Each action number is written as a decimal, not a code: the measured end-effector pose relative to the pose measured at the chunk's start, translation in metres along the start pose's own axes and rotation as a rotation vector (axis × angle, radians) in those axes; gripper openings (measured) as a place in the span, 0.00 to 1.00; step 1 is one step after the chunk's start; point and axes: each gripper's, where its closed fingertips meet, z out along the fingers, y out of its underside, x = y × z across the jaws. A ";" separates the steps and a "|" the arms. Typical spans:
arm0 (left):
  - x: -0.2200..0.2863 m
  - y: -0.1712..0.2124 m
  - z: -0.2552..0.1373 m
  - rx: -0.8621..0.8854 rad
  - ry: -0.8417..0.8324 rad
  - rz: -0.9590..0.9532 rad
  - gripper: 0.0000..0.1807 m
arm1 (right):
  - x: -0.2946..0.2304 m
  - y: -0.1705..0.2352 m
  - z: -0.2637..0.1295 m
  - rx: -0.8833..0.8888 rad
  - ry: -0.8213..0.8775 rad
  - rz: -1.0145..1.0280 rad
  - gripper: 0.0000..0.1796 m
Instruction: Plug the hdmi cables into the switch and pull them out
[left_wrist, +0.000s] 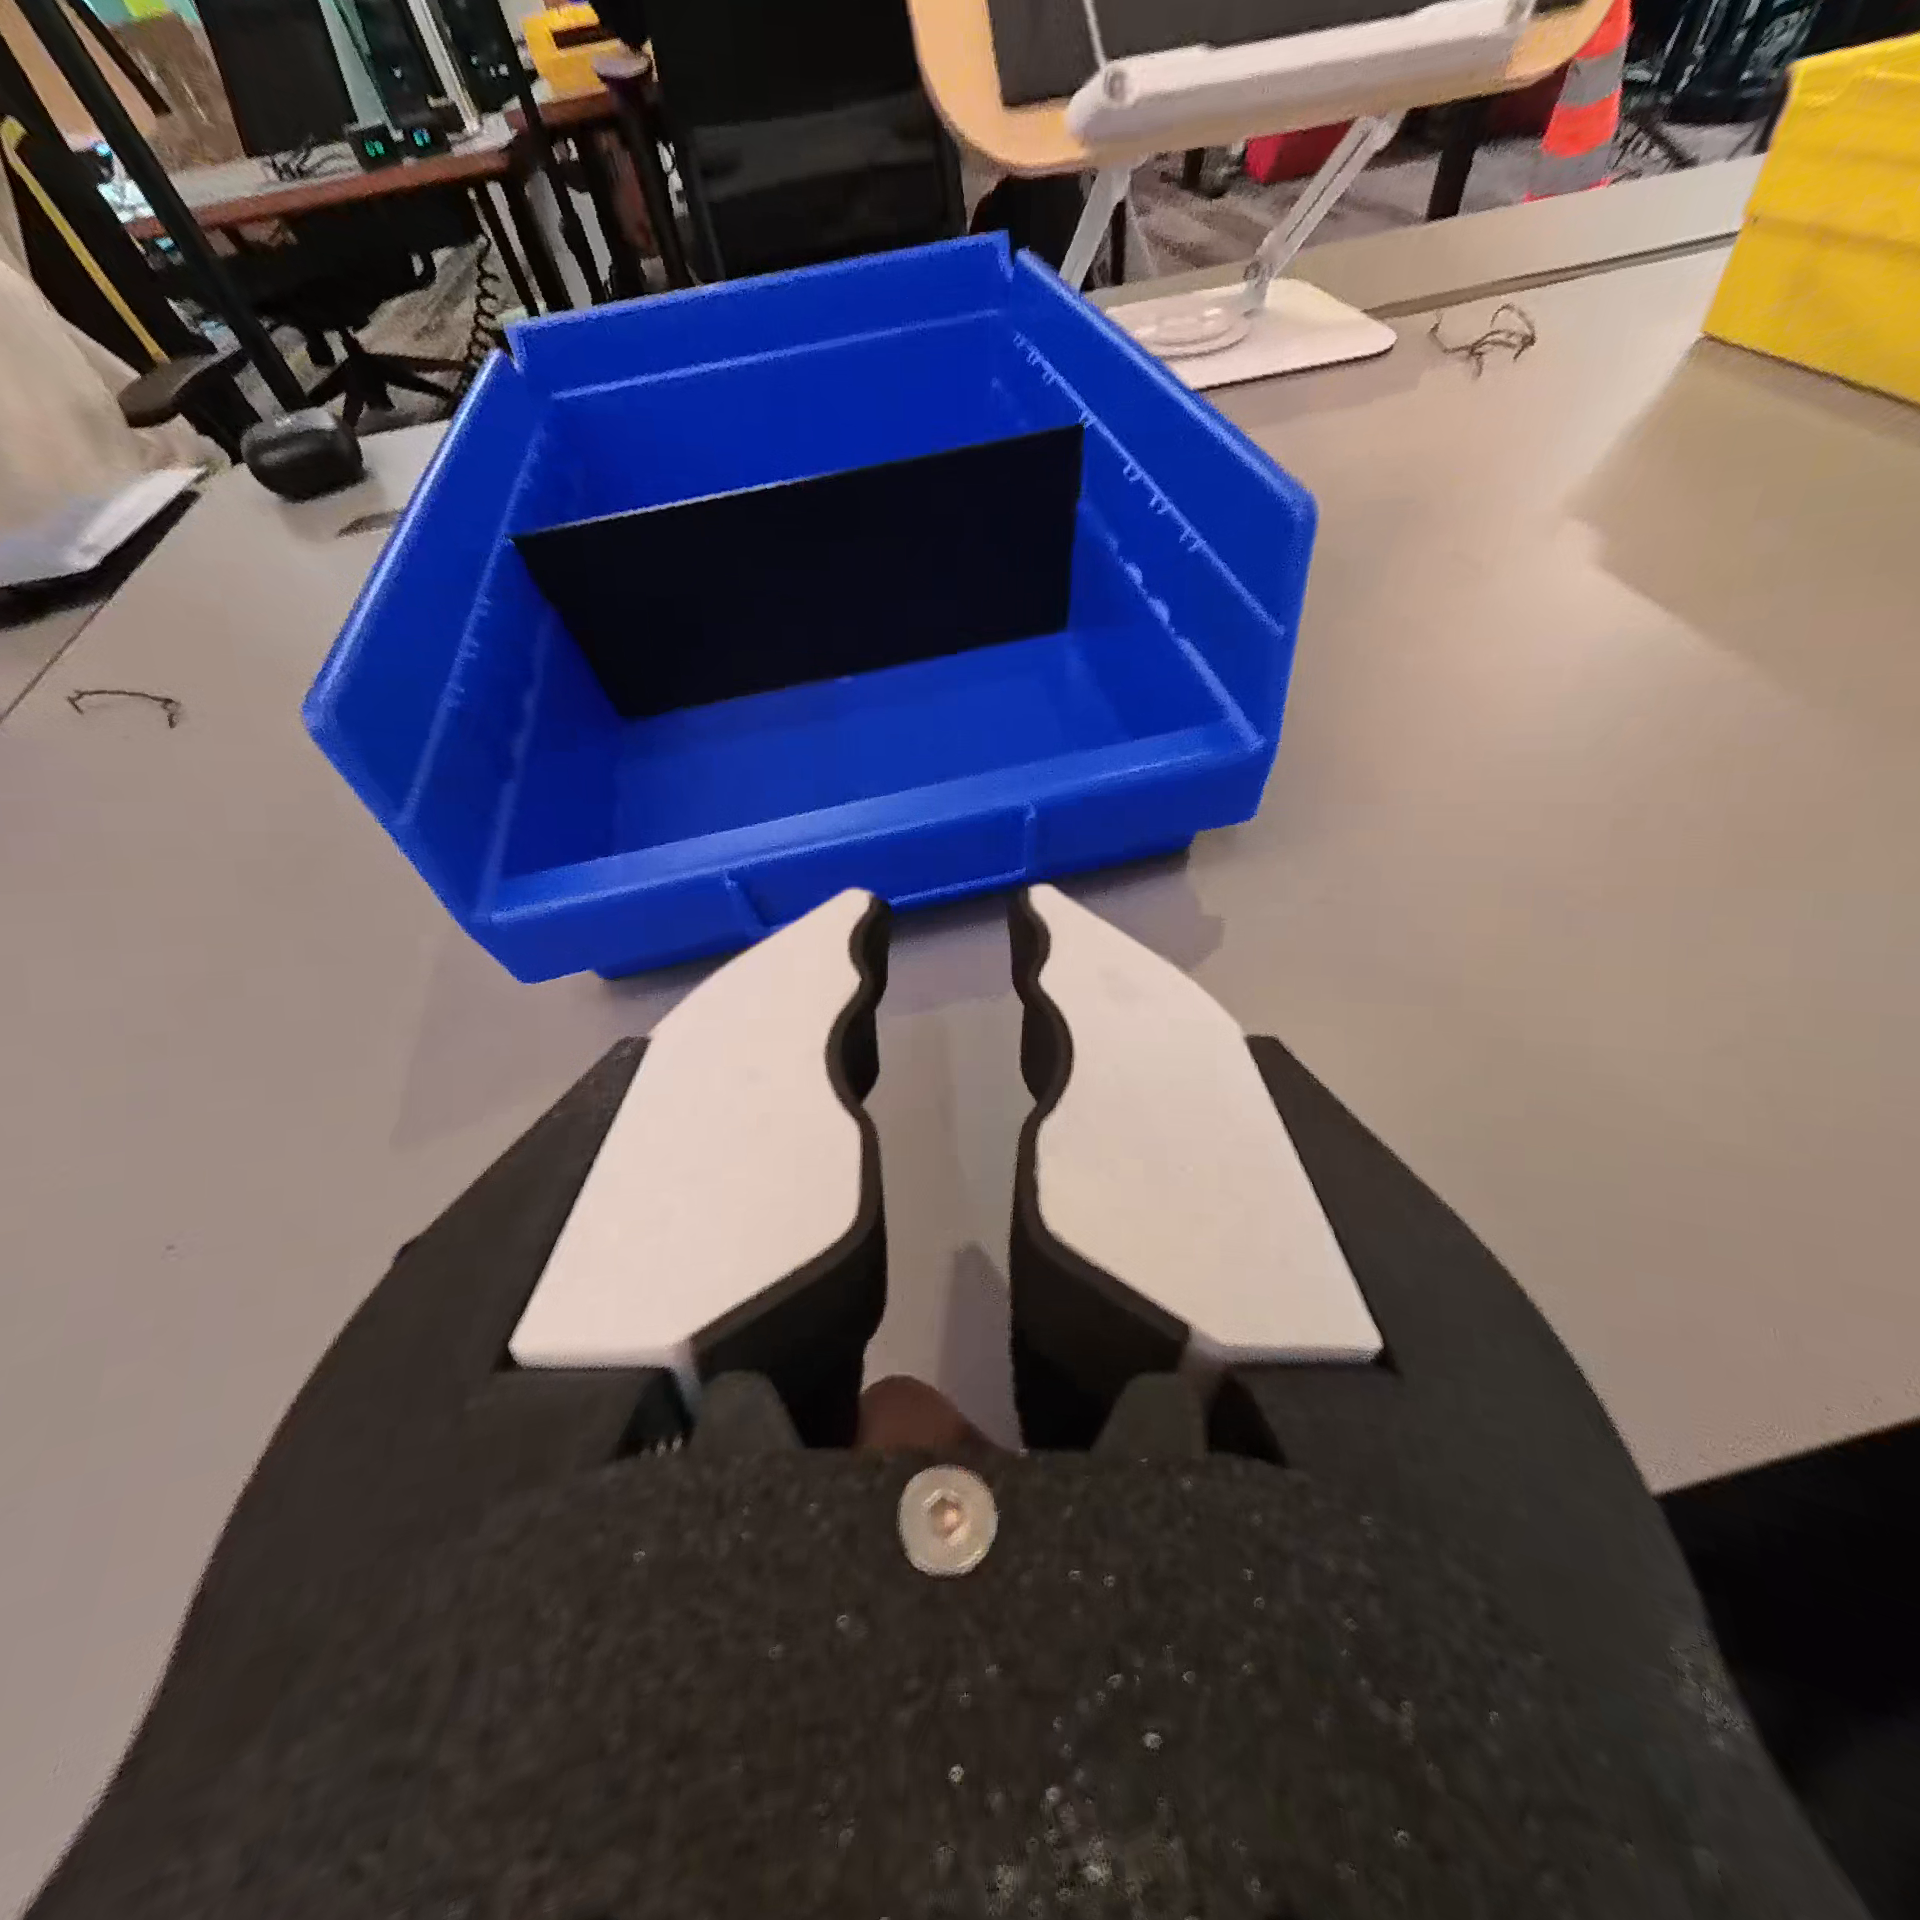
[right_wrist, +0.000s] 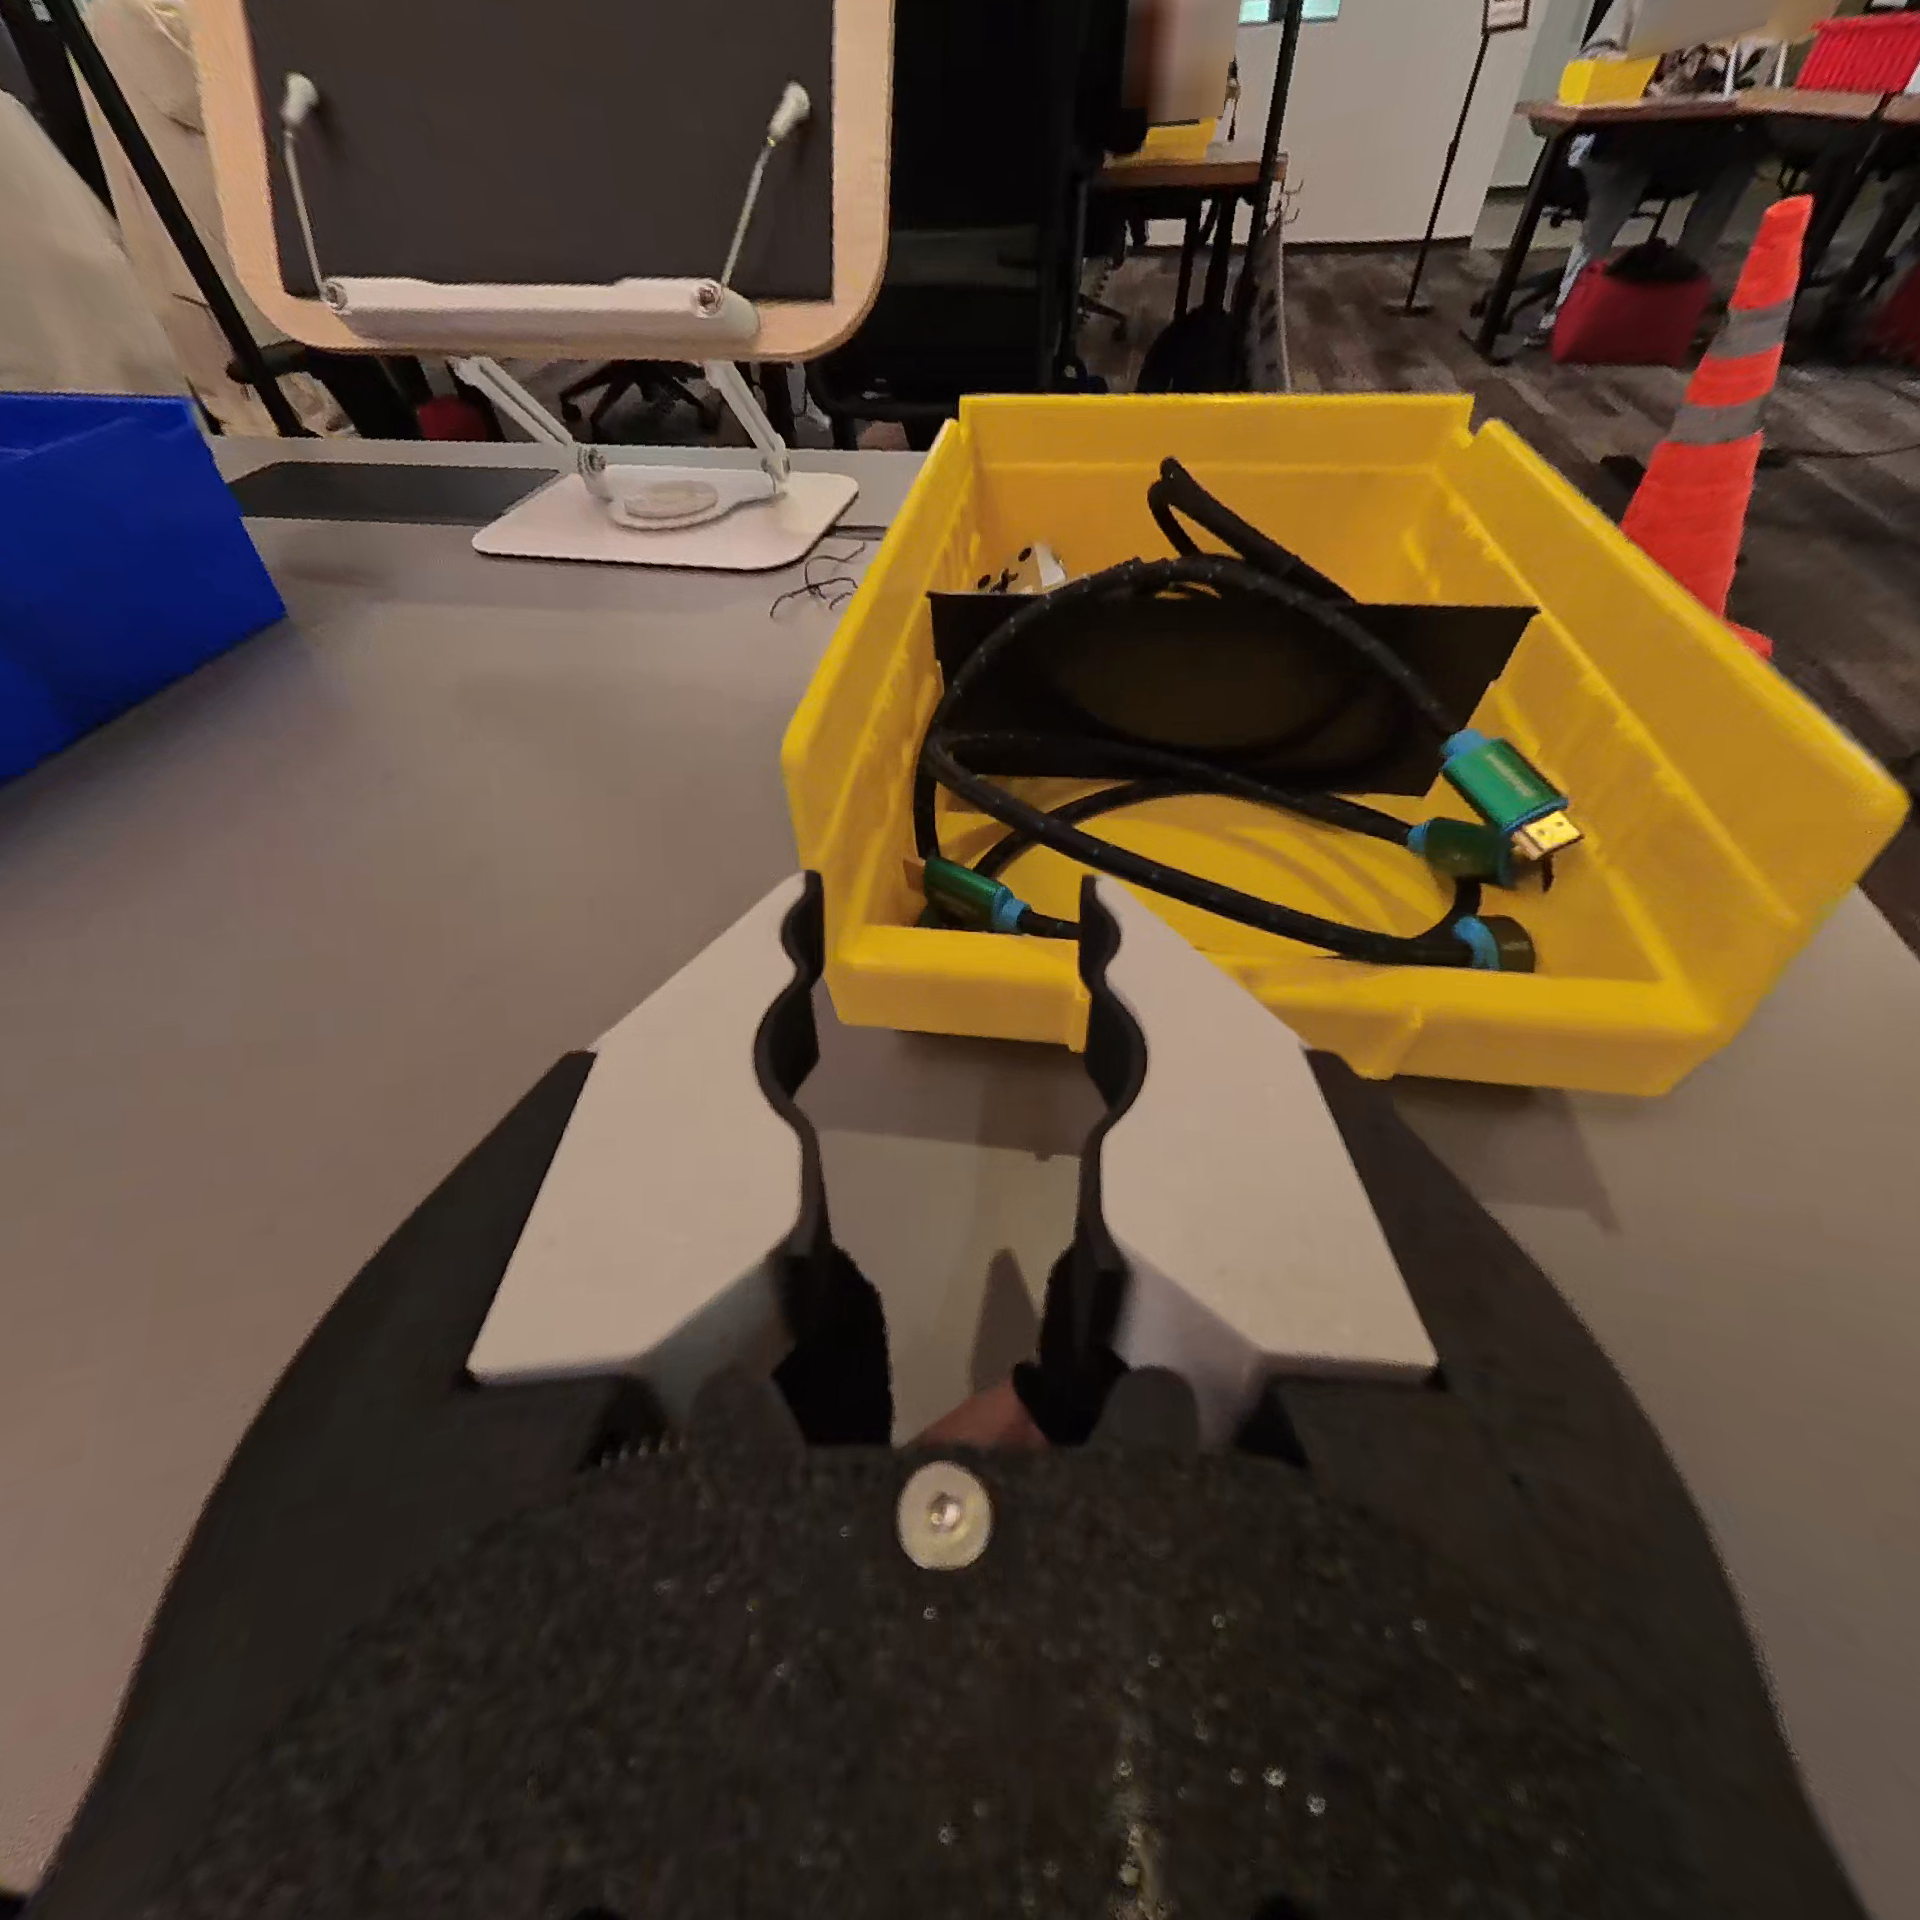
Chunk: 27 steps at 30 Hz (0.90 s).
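Observation:
In the right wrist view a yellow bin on the grey table holds coiled black braided HDMI cables with green and blue plugs; one plug with a gold tip lies at the right, another at the front left corner. A black divider stands across the bin, with a small white object behind it. My right gripper is open and empty just in front of the bin. My left gripper is open and empty in front of a blue bin that has a black divider.
A white monitor stand base sits at the table's back, also in the left wrist view. The blue bin's corner shows at left in the right view, the yellow bin at right in the left view. An orange cone stands beyond the table. Tip to tip, the grippers are about 55 centimeters apart.

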 end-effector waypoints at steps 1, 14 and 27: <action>-0.001 0.000 0.000 0.000 -0.005 -0.003 0.12 | 0.000 0.003 0.002 -0.007 -0.007 0.019 0.27; 0.015 0.000 0.003 -0.036 0.046 -0.058 0.12 | -0.015 0.008 -0.004 -0.010 -0.033 -0.080 0.28; 0.060 -0.001 0.013 -0.046 0.091 0.100 0.16 | -0.077 0.016 0.048 -0.145 -0.183 -0.046 0.46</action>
